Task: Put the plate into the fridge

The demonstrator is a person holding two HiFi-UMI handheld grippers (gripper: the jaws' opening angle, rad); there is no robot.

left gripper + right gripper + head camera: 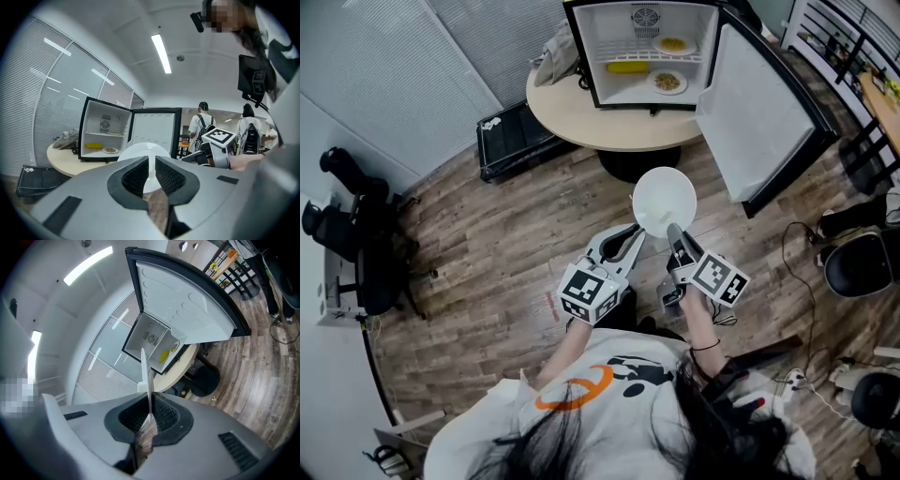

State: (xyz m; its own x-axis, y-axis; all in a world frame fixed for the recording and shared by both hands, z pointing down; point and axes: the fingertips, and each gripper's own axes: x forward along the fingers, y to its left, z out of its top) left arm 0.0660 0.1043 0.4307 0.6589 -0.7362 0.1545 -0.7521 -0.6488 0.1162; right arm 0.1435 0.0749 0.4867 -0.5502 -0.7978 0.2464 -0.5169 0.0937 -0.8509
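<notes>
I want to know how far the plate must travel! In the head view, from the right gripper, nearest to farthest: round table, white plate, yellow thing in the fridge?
1. white plate: pinched in the right gripper, just ahead.
2. round table: farther ahead, under the fridge.
3. yellow thing: farthest, on a shelf inside the open fridge.

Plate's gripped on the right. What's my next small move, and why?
Probably carry the plate forward toward the fridge. The right gripper is shut on the plate's rim, the door stands wide open, and the fridge sits well ahead on the table.
</notes>
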